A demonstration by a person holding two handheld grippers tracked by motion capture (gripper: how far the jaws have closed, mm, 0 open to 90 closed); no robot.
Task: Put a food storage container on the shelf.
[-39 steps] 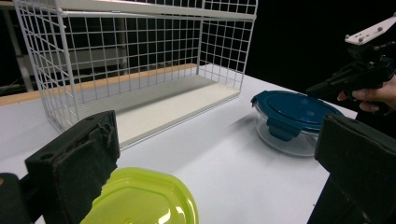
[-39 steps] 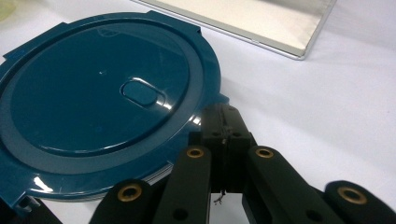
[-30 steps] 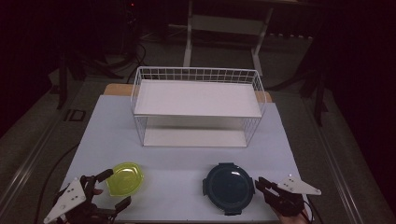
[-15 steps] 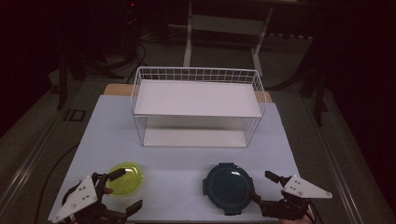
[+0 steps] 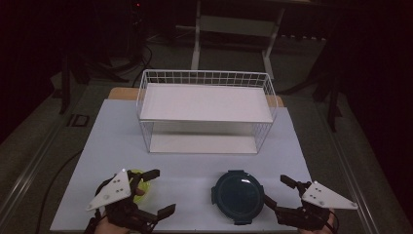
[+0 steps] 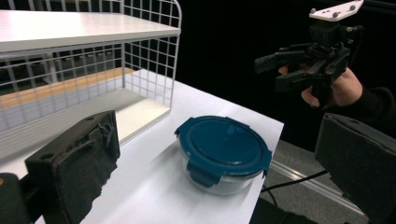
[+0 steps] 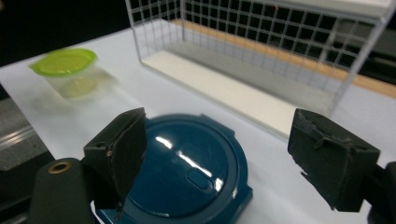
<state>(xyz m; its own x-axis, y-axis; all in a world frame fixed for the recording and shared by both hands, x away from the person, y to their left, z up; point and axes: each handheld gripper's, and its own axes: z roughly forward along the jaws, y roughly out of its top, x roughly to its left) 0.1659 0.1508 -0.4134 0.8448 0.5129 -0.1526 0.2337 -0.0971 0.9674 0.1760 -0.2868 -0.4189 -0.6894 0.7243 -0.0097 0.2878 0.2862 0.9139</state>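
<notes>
Hovering low at the near edge of the desk (image 5: 112, 146), both grippers hang empty with jaws spread wide: the left gripper (image 5: 155, 192) just beside a small clear tub with a lime-green lid (image 7: 65, 63), the right gripper (image 5: 278, 193) just beside a round glass container with a dark blue clip-on lid (image 5: 239, 196). Nothing looks begun; both containers sit closed on the desk, well apart from each other, and the white wire shelf rack (image 5: 204, 97) behind them stands bare on both levels.
</notes>
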